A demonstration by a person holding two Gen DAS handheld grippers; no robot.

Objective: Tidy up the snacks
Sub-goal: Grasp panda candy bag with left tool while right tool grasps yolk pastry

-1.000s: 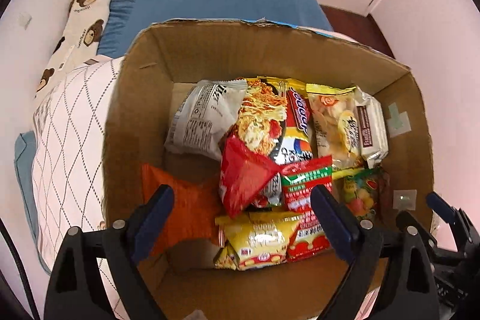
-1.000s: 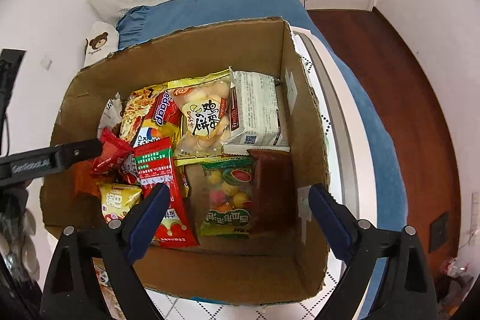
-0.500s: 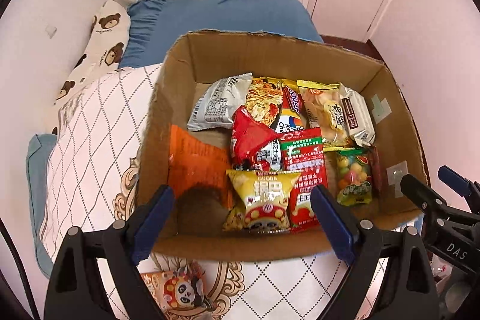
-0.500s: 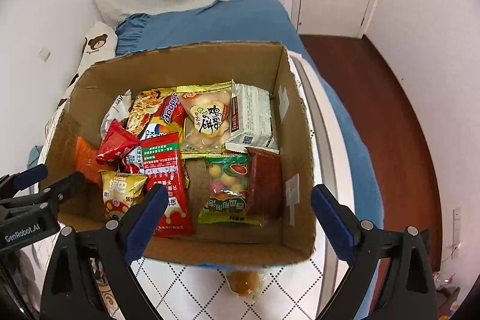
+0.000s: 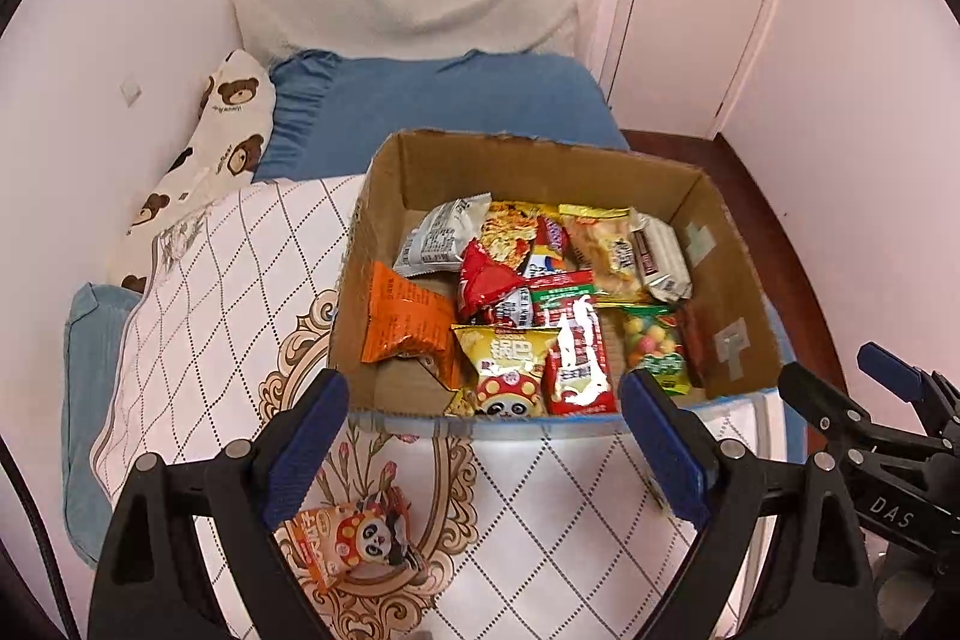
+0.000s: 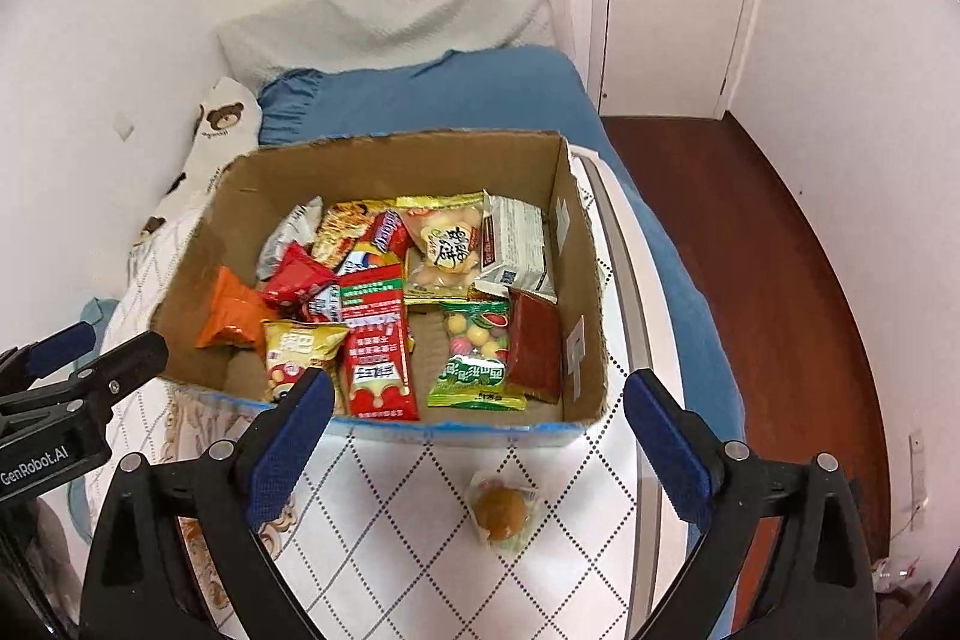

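The left gripper (image 5: 485,436) hangs over the quilted bed cover (image 5: 228,280), jaws released and empty. Beneath its left jaw, a panda-print snack packet (image 5: 354,538) lies on the cover, near side of the cardboard box (image 5: 384,196) and apart from it.

The box stands on the bed, open at the top. Its contents, left to right:
- orange packet (image 5: 405,322), leaning at the left wall;
- red packet (image 5: 489,280), with a silver-white packet (image 5: 441,238) on its far side;
- yellow panda packet (image 5: 507,364) at the near wall;
- red-and-green packet (image 6: 375,340);
- green candy bag (image 6: 477,352);
- dark red packet (image 6: 534,340) near the right wall.

The right gripper (image 6: 477,430) hangs over the near right corner of the box; its jaws have just been opening and are released, with nothing between them. A wrapped round bun (image 6: 504,511) lies on the cover between the jaws, just near of the box.
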